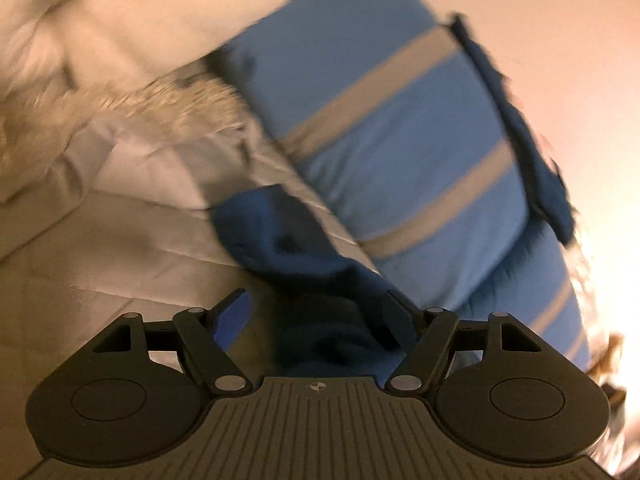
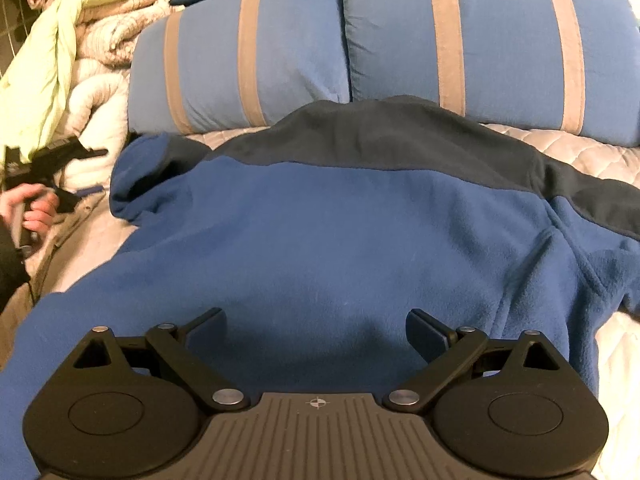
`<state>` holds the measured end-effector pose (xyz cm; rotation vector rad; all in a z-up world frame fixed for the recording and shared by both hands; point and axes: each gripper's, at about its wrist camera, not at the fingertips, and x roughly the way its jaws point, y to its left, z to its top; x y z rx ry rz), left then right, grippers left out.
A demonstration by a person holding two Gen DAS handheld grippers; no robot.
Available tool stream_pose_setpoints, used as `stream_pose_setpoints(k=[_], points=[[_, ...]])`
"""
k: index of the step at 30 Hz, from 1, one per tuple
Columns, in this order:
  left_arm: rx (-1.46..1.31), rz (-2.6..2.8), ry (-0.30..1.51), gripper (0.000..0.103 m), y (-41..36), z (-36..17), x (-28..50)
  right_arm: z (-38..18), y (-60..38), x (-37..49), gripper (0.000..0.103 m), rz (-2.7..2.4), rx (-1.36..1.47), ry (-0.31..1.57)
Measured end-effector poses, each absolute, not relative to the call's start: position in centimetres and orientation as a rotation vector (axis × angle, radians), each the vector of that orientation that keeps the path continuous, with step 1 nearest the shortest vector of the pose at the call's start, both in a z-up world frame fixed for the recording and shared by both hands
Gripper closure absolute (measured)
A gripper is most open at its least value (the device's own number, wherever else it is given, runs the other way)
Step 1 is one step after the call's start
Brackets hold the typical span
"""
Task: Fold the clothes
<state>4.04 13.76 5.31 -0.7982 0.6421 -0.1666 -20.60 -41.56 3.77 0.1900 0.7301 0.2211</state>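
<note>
A: Left wrist view. Left gripper (image 1: 316, 316): jaws spread, nothing clamped. Dark blue sleeve (image 1: 288, 240) lies between and just ahead of the fingers, on the quilt (image 1: 100, 248); pillow (image 1: 380, 140) beyond, to the right.

B: Right wrist view. Right gripper (image 2: 316, 332): jaws wide apart, hovering over the fleece (image 2: 320, 232) spread flat ahead.

A: Step, by my reading: start of the sleeve fold. Next: pinch the sleeve, carry it inward.

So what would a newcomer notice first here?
The blue fleece spread across the bed, filling the right wrist view, with the open right gripper over its hem. Behind it stand two blue striped pillows. In the left wrist view, the open left gripper straddles a dark blue sleeve.
</note>
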Motion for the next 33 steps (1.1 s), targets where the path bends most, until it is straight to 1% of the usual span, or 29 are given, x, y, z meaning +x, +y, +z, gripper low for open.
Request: stream_pose_setpoints(k=[3,6,8,9,11,14,15,16,17,20,23,28,30,33], points=[[-0.91,-0.127,0.664,0.032,15.1,3.3,6.3,3.8,-42.0,-20.7,0.006,0.227,0.213,0.719],[-1.011,-0.085,0.683,0.04,16.1,1.2,8.2,3.7,-42.4,-20.7,0.006,0.236,0.236,0.715],[-1.072,-0.07,0.704,0.049,16.5,-0.3,9.3,3.7,-42.6,-20.6,0.006,0.246,0.249,0.718],[-1.1,-0.062,0.71,0.05,16.7,-0.9,9.8,3.6,-42.7,-20.5,0.006,0.25,0.255,0.72],[-1.141,-0.052,0.693,0.064,17.0,-1.9,10.5,3.6,-42.8,-20.5,0.006,0.258,0.265,0.722],[-1.161,-0.048,0.688,0.067,17.0,-2.4,11.6,3.5,-42.9,-20.4,0.006,0.266,0.27,0.724],[-1.138,-0.036,0.707,0.071,16.7,-2.1,12.0,3.5,-42.9,-20.4,0.006,0.268,0.27,0.726],[-1.114,-0.024,0.726,0.08,16.5,-1.9,12.4,3.5,-42.9,-20.4,0.006,0.268,0.27,0.727],[-1.077,-0.009,0.746,0.088,16.2,-1.5,12.8,3.5,-42.9,-20.4,0.006,0.269,0.27,0.728],[-0.823,0.034,0.767,0.093,14.3,1.0,13.0,3.5,-42.8,-20.4,0.006,0.27,0.268,0.729],[-0.567,0.046,0.73,0.094,12.3,4.3,11.9,3.5,-42.7,-20.4,0.006,0.267,0.259,0.729],[-0.172,0.125,0.573,0.094,10.2,10.0,8.1,3.5,-42.6,-20.5,0.006,0.264,0.25,0.725],[-0.085,0.174,0.51,0.094,10.7,11.6,6.2,3.6,-42.5,-20.6,0.006,0.263,0.248,0.719],[-0.026,0.227,0.443,0.094,12.7,13.4,3.4,3.6,-42.4,-20.7,0.006,0.264,0.245,0.714]])
